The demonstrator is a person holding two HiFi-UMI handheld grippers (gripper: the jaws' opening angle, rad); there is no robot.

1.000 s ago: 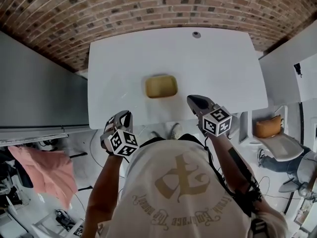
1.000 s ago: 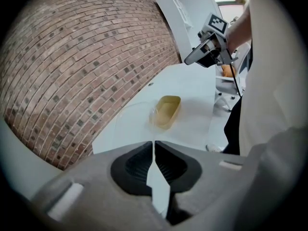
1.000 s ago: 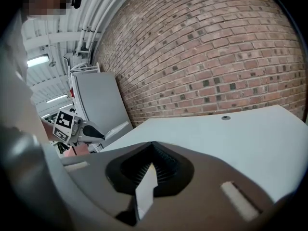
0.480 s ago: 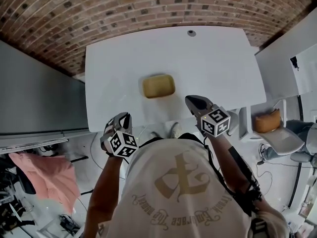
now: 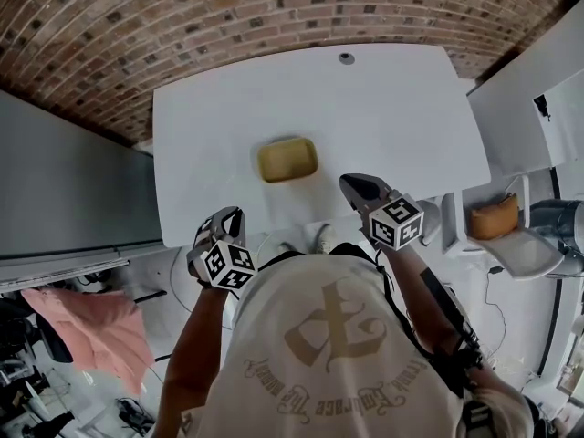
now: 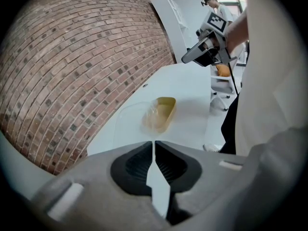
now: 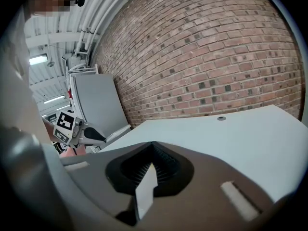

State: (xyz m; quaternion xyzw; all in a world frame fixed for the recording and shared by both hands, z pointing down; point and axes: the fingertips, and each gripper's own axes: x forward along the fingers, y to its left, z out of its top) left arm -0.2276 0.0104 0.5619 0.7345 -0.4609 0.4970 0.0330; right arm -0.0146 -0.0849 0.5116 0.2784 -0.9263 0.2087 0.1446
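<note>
A shallow yellow tray (image 5: 286, 159) with a clear plastic cover lies on the white table (image 5: 392, 117), near the front middle. My left gripper (image 5: 233, 215) hangs off the table's front edge, left of the tray, shut and empty. My right gripper (image 5: 351, 185) hovers over the front edge just right of the tray, also shut with nothing in it. The left gripper view looks past its closed jaws (image 6: 154, 143) at the tray (image 6: 162, 112) and the right gripper (image 6: 191, 57). The right gripper view shows its closed jaws (image 7: 153, 144), bare tabletop and the left gripper (image 7: 97, 137).
A brick wall (image 5: 182, 16) runs behind the table. A grey panel (image 5: 64, 181) stands at the left, a white panel (image 5: 538, 80) at the right. A white chair with an orange cushion (image 5: 495, 217) is at the right, pink cloth (image 5: 91, 331) lower left. A small round grommet (image 5: 346, 58) sits at the table's back.
Both grippers stay shut and almost where they were. The head view has drifted, so the table and tray sit slightly higher and further left in the picture.
</note>
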